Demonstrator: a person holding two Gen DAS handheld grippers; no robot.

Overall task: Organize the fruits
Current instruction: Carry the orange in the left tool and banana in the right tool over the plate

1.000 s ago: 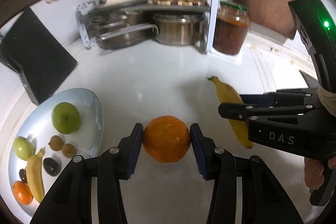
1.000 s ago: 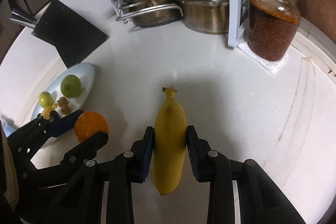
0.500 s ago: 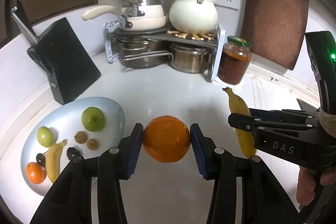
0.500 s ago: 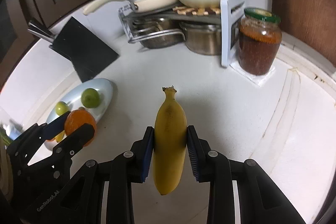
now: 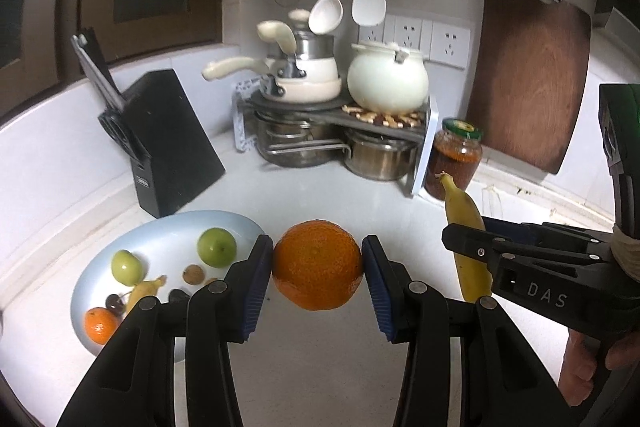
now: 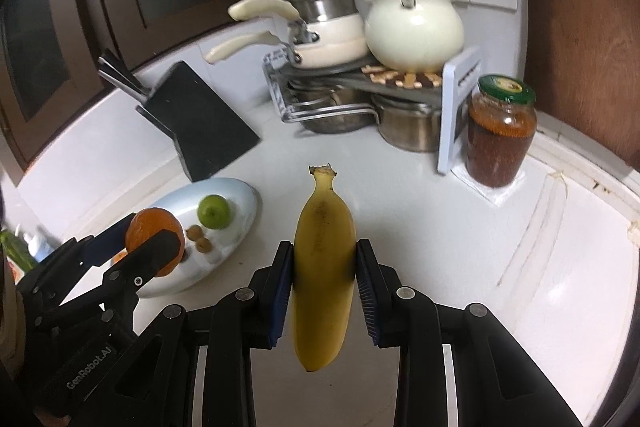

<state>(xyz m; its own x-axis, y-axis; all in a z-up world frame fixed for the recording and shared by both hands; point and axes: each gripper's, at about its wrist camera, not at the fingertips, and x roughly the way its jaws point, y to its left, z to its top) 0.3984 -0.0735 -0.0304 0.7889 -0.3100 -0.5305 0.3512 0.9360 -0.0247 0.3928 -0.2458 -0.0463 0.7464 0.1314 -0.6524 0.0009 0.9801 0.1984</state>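
My left gripper [image 5: 318,269] has its blue pads pressed against both sides of an orange [image 5: 317,264], holding it clear above the white counter [image 5: 312,367]. My right gripper [image 6: 324,277] is clamped narrowly around the middle of a banana [image 6: 323,267], stem end pointing away from me, also off the counter. Just left of the orange I see the pale blue plate [image 5: 236,223], which carries two green apples [image 5: 216,247], a smaller banana [image 5: 145,291], a small orange [image 5: 100,325], a dark cherry and a few small brown fruits. Beyond the plate stands a black knife block [image 5: 176,143]. Farther back, a pot rack [image 5: 422,147] carries cream-coloured pots, with a green-lidded jar [image 6: 500,135] of reddish preserve beside it, on its right.
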